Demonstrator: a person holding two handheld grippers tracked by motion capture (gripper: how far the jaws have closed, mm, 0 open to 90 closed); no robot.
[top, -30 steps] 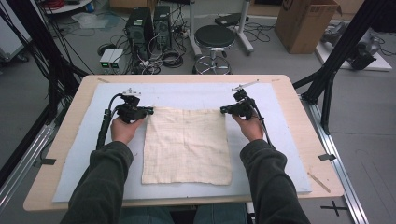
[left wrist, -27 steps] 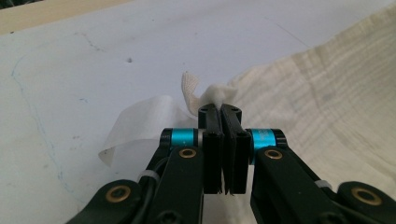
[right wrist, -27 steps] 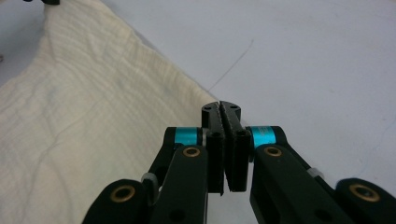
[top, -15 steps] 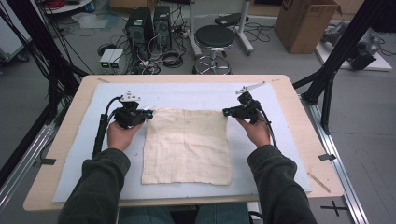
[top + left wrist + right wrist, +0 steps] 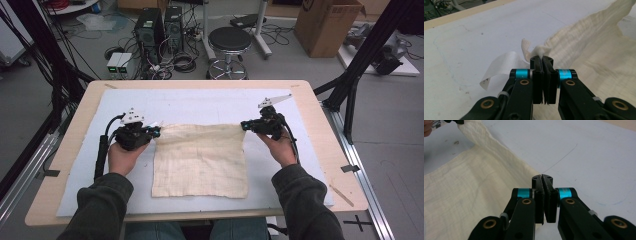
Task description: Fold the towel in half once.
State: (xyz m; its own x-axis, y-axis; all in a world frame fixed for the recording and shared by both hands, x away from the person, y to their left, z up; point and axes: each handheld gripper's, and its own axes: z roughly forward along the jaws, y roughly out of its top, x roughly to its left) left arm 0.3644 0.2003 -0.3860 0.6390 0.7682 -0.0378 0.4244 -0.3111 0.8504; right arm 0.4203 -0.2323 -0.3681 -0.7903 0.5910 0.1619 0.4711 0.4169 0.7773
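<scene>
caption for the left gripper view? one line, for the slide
Left gripper shut on a far corner of the cream cloth, white care tag curling beside it.

Both forearms reach in from the table's near edge, the left hand (image 5: 121, 156) holding the left gripper (image 5: 154, 131) and the right hand (image 5: 280, 148) the right gripper (image 5: 245, 124), jaws pointing inward at each other and pressed together on the cloth's (image 5: 200, 160) far corners.

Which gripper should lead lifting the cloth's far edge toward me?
Left, narrowly. The left gripper visibly pinches a corner of the cloth, fabric bunched at its tips. The right gripper is shut at the opposite corner, but its bite looks thinner.
</scene>
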